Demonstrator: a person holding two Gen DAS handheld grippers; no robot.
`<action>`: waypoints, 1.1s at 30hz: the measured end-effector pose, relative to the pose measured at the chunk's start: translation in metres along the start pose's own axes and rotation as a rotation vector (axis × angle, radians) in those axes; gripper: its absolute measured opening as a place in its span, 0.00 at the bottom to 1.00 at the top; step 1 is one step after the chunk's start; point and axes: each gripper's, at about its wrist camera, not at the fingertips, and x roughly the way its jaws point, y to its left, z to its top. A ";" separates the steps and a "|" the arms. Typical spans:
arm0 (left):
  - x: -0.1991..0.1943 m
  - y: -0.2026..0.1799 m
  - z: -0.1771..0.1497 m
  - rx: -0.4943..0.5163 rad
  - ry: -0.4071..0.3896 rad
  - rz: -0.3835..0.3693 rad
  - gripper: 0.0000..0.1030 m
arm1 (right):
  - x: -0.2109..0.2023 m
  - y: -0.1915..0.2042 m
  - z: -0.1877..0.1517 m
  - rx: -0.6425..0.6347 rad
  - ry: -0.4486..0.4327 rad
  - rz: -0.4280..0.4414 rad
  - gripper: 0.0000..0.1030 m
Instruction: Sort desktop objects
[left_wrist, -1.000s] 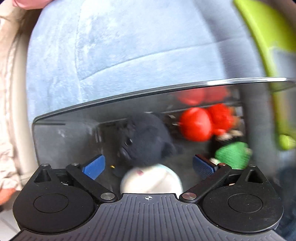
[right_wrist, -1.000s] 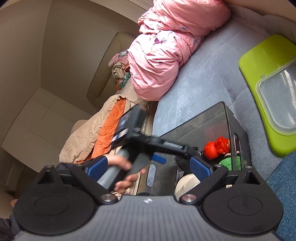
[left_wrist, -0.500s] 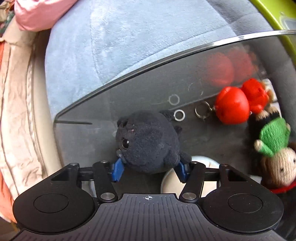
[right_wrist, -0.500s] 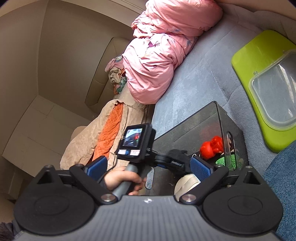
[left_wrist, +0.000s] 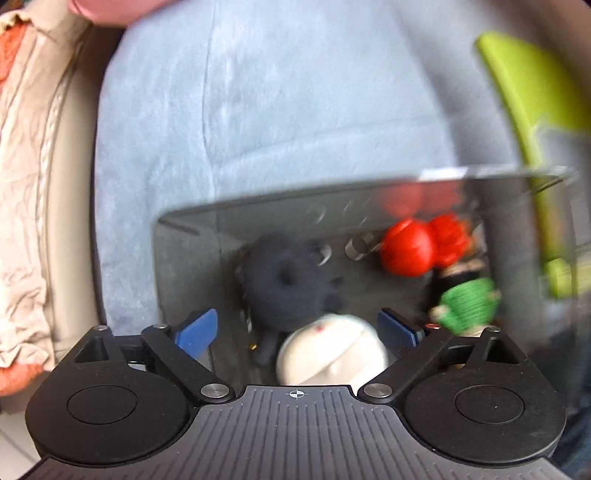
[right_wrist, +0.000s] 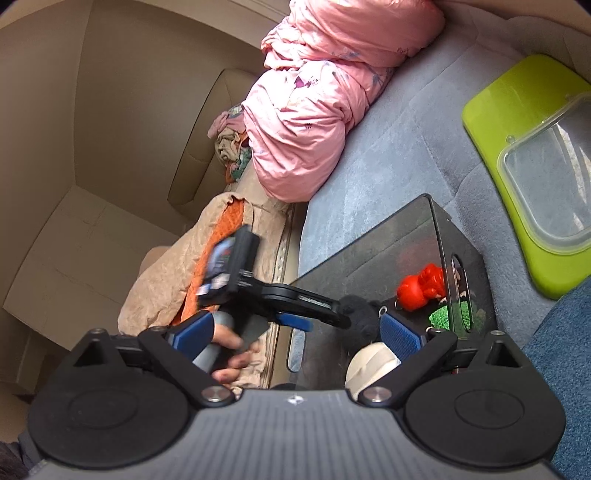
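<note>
A dark transparent box stands on the grey-blue sofa seat. In it lie a black plush toy, a white round object, a red toy and a green knitted doll. My left gripper is open and empty, above the box with the plush beyond its fingers. My right gripper is open and empty, higher up. In its view the left gripper reaches over the box, by the black plush and the red toy.
A lime-green tray with a clear plastic container lies on the seat to the right. A pink quilt and beige and orange cloths are piled at the left end. Blue fabric shows at lower right.
Half a second ago my left gripper was shut on the black plush. It has opened and drawn back, and the plush now lies in the box. The right gripper barely moved.
</note>
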 end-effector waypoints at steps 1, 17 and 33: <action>-0.002 -0.006 0.000 0.003 -0.005 -0.053 0.95 | 0.000 0.000 0.000 0.004 -0.003 -0.001 0.95; 0.096 -0.110 -0.014 0.193 0.210 -0.202 0.96 | -0.015 -0.014 0.002 0.047 -0.043 -0.020 0.95; 0.060 -0.074 -0.026 0.150 0.122 -0.359 0.88 | -0.008 -0.013 0.002 0.037 -0.035 -0.055 0.95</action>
